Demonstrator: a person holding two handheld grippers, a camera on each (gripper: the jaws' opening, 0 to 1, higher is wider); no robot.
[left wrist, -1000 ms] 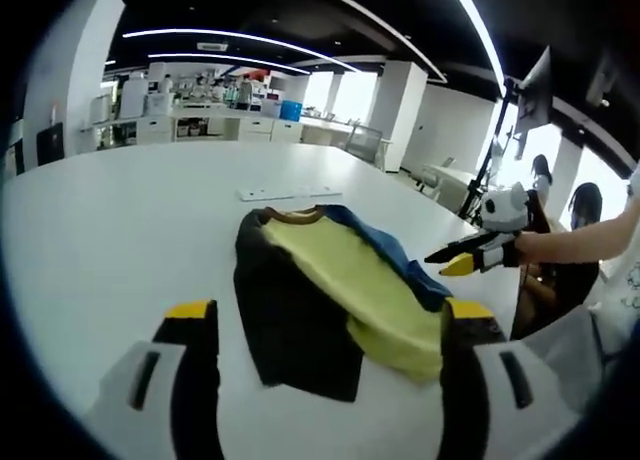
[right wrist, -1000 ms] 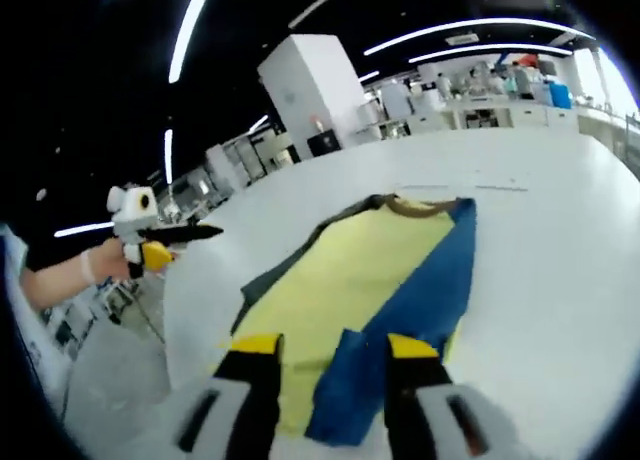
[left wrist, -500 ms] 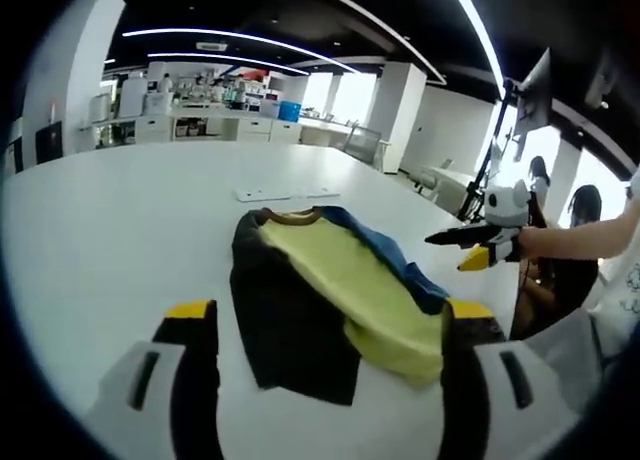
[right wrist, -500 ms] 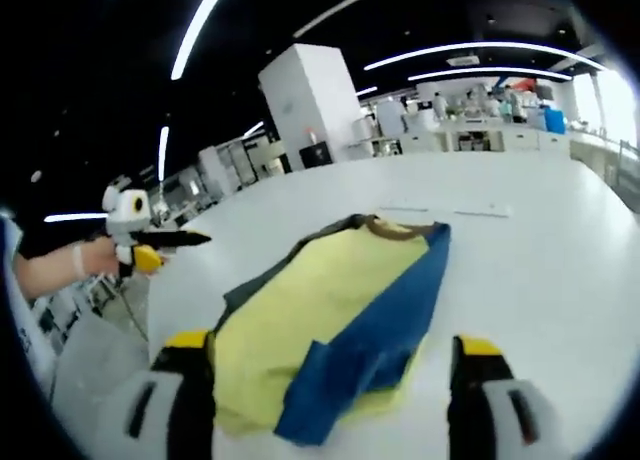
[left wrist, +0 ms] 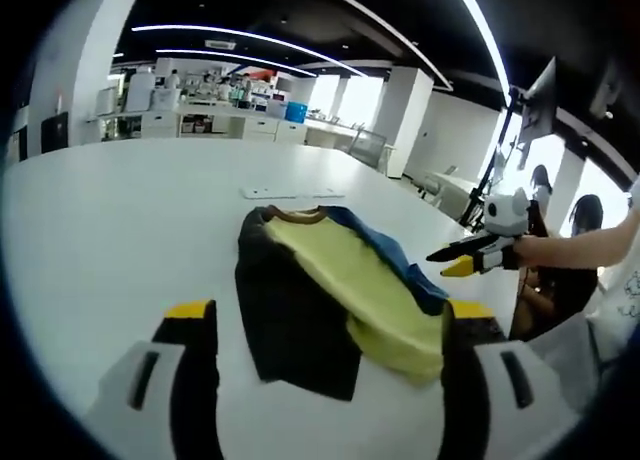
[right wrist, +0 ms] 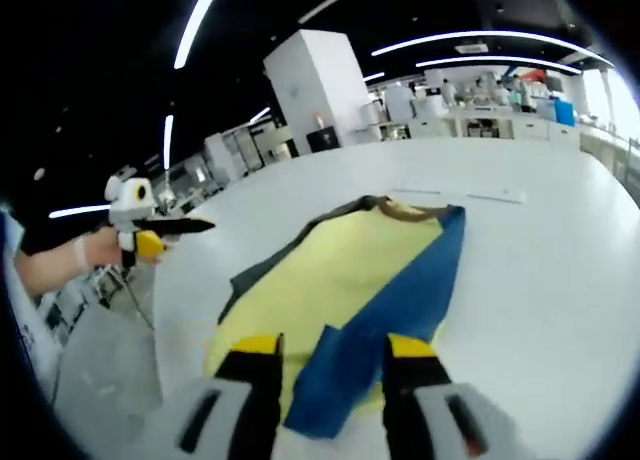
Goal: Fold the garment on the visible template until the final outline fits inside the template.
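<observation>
The garment lies flat on the white table. It has a yellow body, a black sleeve on the left, a blue sleeve on the right and a brown collar. My left gripper stands wide open just short of its near hem. The right gripper hovers at the garment's right side, held by a hand. In the right gripper view the garment runs away from me. My right gripper has its jaws narrowed but apart, and the blue sleeve shows between them. The left gripper floats at the left.
A thin white strip lies on the table beyond the collar, also seen as a strip in the right gripper view. Bare table surrounds the garment. People sit past the table's right edge. Office desks and pillars stand far behind.
My right gripper's jaws have narrowed from wide open half a second ago, and its view has dropped closer over the blue sleeve. The left gripper has stayed open and nearly still.
</observation>
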